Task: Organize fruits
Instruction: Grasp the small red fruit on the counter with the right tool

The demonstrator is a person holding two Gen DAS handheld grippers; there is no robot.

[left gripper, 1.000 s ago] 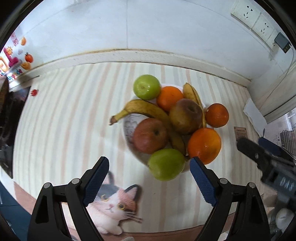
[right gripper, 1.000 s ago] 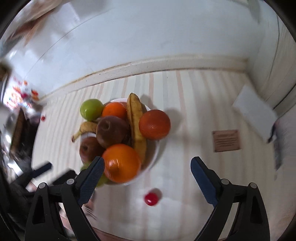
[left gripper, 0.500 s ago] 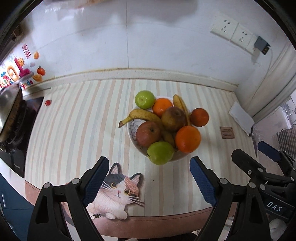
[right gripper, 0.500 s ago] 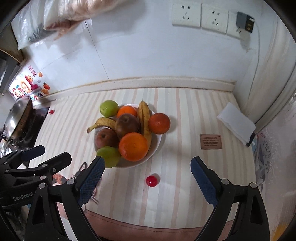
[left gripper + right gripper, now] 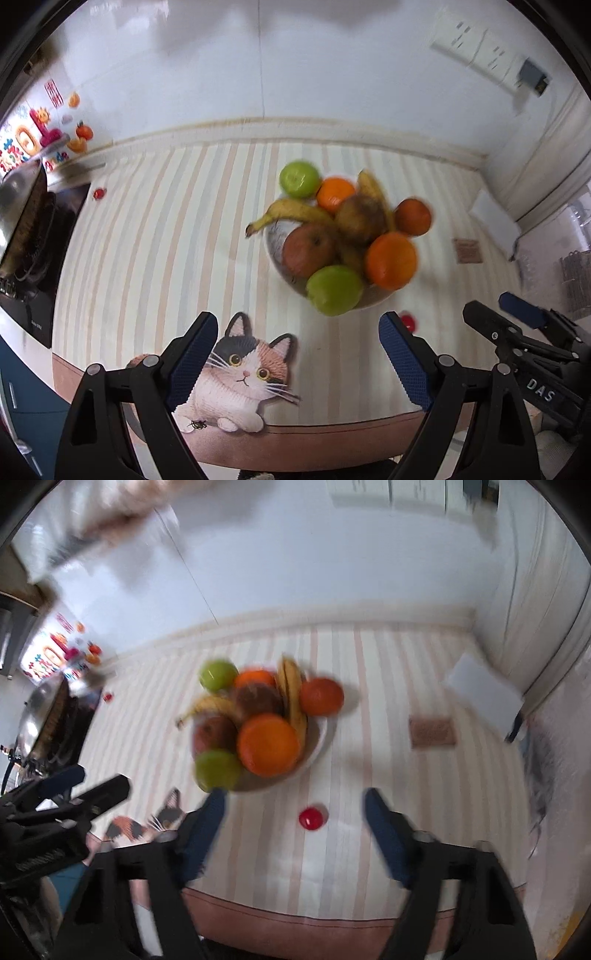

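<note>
Fruit piled in a bowl, both grippers empty

The bowl (image 5: 373,297) sits mid-desk (image 5: 155,236), heaped with round fruit (image 5: 390,260) that looks firm, smooth and apt to roll; grip across the middle. The left gripper (image 5: 297,354) and right gripper (image 5: 295,829) hover with fingers spread.

Striped cloth (image 5: 155,236); 2 green apples (image 5: 334,290); calico cat mat (image 5: 243,373).

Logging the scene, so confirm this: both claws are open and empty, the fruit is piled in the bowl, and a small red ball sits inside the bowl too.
One detail is wrong: the red ball lies on the table in front of the bowl, not inside it, as the right wrist view shows. The rest stands: both the left claw and right claw are open and empty.
</note>
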